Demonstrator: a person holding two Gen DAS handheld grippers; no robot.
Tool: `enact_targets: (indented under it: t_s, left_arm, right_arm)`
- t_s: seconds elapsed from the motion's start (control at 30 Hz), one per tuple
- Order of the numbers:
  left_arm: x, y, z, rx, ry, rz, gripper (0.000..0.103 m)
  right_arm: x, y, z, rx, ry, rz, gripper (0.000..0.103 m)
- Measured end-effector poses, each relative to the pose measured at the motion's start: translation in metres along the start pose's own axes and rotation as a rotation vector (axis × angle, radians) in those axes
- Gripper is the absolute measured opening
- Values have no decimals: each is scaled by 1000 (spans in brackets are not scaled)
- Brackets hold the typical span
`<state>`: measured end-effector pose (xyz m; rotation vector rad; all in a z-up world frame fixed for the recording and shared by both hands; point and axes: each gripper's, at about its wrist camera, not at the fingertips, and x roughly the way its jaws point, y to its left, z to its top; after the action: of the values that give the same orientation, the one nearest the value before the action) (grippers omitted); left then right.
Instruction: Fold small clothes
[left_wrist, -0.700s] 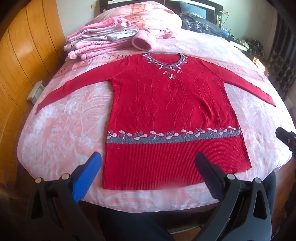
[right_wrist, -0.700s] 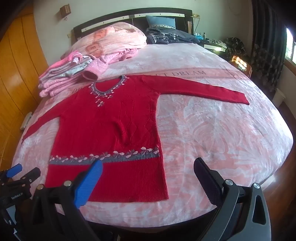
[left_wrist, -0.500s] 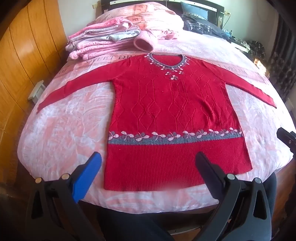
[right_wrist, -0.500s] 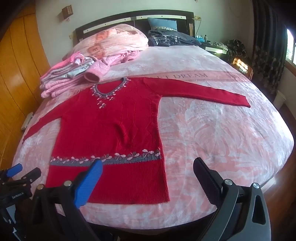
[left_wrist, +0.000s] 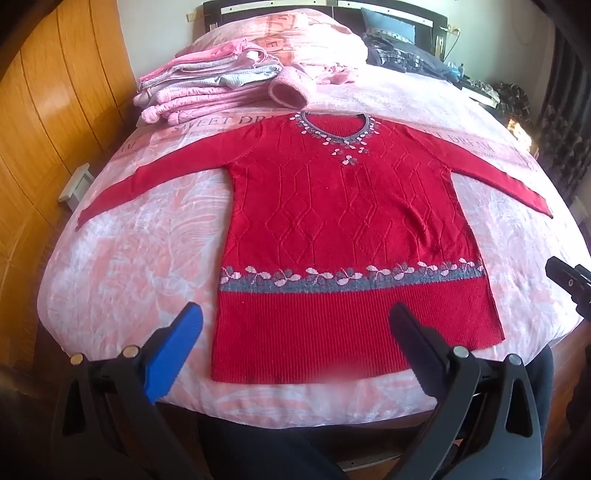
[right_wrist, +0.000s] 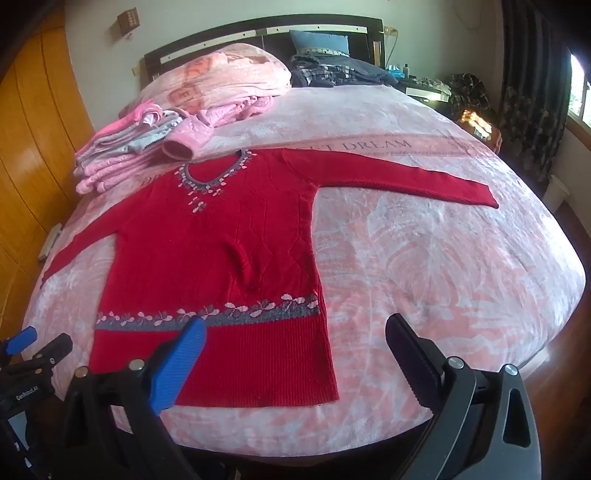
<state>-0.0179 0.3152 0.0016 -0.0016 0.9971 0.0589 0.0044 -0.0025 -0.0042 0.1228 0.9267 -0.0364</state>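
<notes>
Two claws, left claw (left_wrist: 293, 332) and right claw (right_wrist: 295, 349), stand wide open above the near edge of the bed (right_wrist: 424, 258), gripping nothing; the red sweater (left_wrist: 343, 229) lies flat ahead, sleeves spread, a pile of folded pink clothes (left_wrist: 207, 88) beyond its collar

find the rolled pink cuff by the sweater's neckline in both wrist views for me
Left wrist view: the rolled pink cuff sits top centre, just above and left of the red sweater neckline.
Right wrist view: the cuff is upper left, just left of the neckline of the sweater.
Shared landmark: the stack of folded pink clothes, immediately left of the cuff in both.
</notes>
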Motion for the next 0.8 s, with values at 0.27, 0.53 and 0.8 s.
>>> enact_targets:
  t_s: [0.27, 0.53, 0.8]
  left_arm:
    - [3, -1, 1, -1, -1, -4, 100]
    - [2, -2, 2, -1, -3, -4, 100]
    - [4, -3, 2, -1, 3, -4, 100]
  right_arm:
    - [4, 5, 0, -1, 3, -4, 98]
    - [5, 1, 1, 6, 6, 3, 98]
    - [10, 3, 0, 5, 12, 2, 98]
